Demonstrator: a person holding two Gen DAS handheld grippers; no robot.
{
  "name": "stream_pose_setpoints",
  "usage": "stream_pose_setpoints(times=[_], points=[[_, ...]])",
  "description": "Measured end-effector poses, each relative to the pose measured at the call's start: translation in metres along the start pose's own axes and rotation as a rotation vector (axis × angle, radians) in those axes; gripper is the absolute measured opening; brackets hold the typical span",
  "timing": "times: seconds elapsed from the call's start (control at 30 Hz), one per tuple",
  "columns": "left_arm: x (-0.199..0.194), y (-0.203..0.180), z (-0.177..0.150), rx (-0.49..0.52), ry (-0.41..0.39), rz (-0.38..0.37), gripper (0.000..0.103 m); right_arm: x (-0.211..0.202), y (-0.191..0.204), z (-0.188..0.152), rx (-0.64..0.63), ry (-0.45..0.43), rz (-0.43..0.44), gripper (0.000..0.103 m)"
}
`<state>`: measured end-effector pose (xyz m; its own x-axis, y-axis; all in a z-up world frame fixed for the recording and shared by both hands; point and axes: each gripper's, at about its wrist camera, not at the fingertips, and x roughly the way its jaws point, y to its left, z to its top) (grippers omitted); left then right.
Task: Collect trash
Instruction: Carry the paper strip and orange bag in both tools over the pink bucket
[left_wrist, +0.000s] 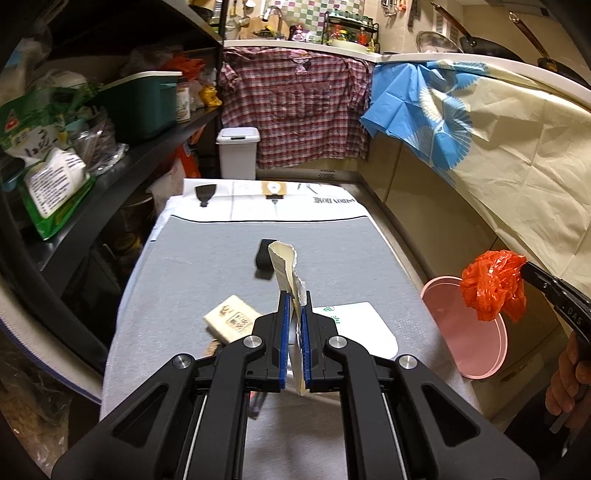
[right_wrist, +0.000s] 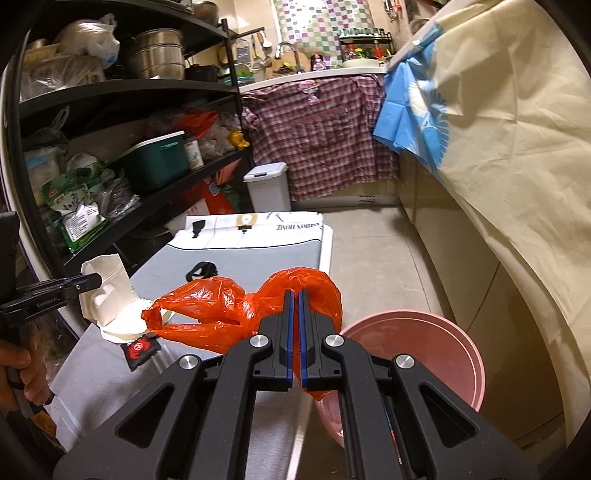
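My left gripper (left_wrist: 294, 301) is shut on a torn cream paper wrapper (left_wrist: 284, 266) and holds it upright above the grey ironing board (left_wrist: 192, 266); the wrapper also shows in the right wrist view (right_wrist: 109, 295). My right gripper (right_wrist: 295, 295) is shut on a crumpled orange plastic bag (right_wrist: 221, 314), held off the board's right edge above a pink basin (right_wrist: 424, 339). In the left wrist view the bag (left_wrist: 493, 288) hangs over the basin (left_wrist: 476, 350). A small beige packet (left_wrist: 231, 321), a black object (left_wrist: 264, 253), a white sheet (left_wrist: 362, 325) and a dark red-printed sachet (right_wrist: 140, 349) lie on the board.
Black shelves (left_wrist: 110, 147) packed with bags and a green box line the left side. A white lidded bin (left_wrist: 238, 153) stands beyond the board's far end. A checked cloth (left_wrist: 295, 110) and a cream-and-blue cloth (left_wrist: 498, 147) hang from the counter at the back and right.
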<state>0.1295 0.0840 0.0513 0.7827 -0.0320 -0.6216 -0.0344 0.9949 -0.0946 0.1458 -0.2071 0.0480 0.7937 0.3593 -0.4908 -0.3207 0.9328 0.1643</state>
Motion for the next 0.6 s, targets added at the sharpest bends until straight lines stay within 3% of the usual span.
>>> stream_pose_setpoints(times=[0.6], points=[[0.028, -0.07, 0.017, 0.06, 0.011, -0.101, 0.006, -0.005, -0.043, -0.001, 0.056, 0.003, -0.099, 0.003]])
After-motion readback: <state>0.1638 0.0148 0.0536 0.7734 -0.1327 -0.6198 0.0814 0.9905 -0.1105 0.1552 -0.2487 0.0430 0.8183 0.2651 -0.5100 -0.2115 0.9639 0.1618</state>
